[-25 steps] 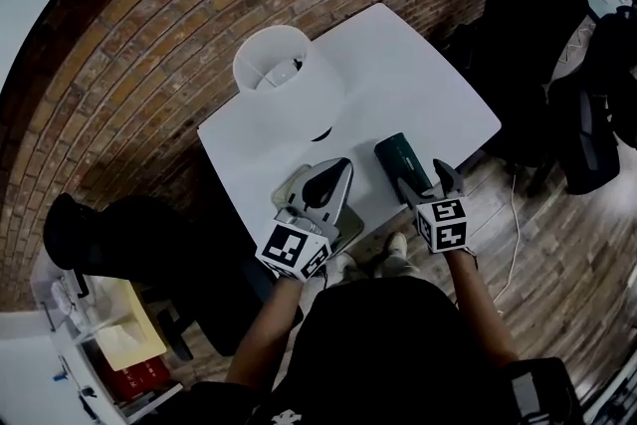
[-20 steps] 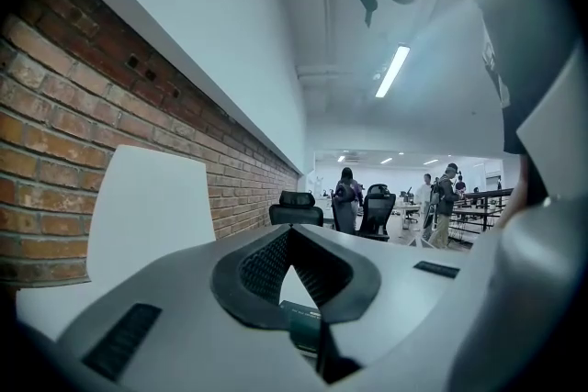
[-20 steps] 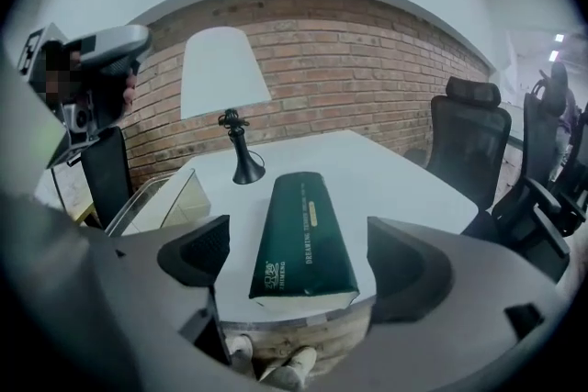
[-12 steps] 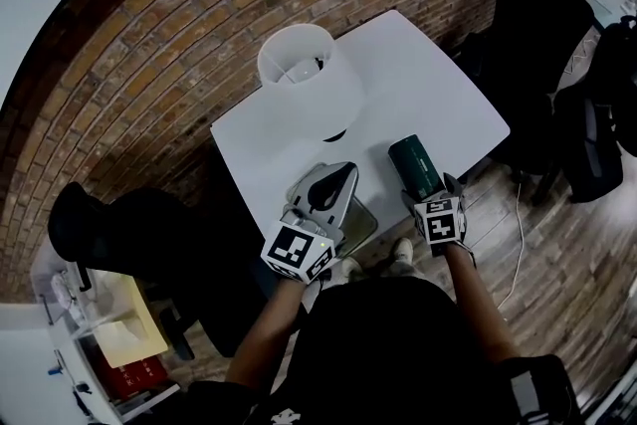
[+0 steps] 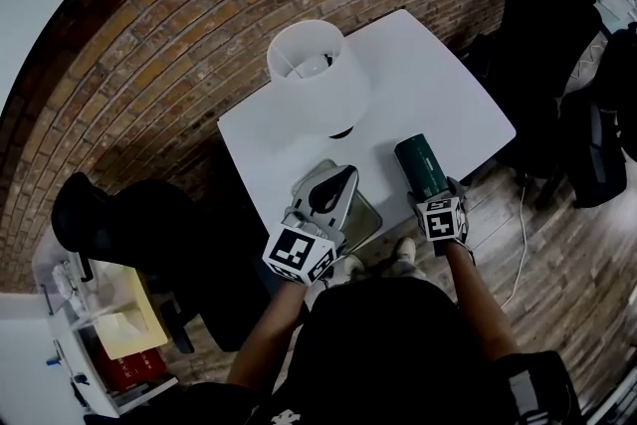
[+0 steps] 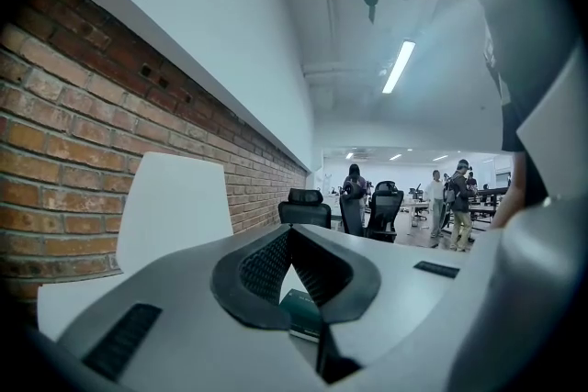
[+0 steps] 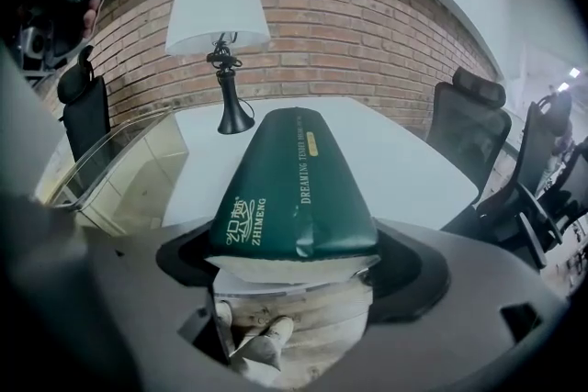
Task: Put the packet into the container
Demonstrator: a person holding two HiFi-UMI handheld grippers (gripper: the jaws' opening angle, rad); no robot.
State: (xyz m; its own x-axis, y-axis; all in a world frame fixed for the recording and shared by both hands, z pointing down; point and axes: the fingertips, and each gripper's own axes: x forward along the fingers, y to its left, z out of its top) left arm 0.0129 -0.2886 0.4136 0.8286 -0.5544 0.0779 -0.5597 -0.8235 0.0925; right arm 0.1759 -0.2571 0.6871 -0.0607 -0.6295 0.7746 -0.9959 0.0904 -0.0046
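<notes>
Your right gripper (image 5: 436,199) has its jaws spread wide, and they have just been opening. In the head view it sits at the near end of the dark green rectangular packet (image 5: 420,164), which lies flat on the white bench (image 5: 438,85), not yet in the container. Your left gripper (image 5: 336,189) lies over the clear rectangular plastic container (image 5: 366,212), just left of the packet, with its jaws drawn together to a point. I judge it is parked there to steady the box, though I cannot tell whether it touches it. A table lamp with a white shade (image 5: 317,65) stands further back.

In the left gripper view, the pads meet at their tips with nothing between them. A sliver of the green packet shows through the gap below.

In the right gripper view, the packet's near end sits between your jaws with a gap on either side, so nothing is gripped yet. You are looking down along its length, which I read as lining up an end-on pinch. That end lies at the bench's near edge, with wooden floor showing beneath it. The container stands open-topped close on the left, so the carry should be short.
</notes>
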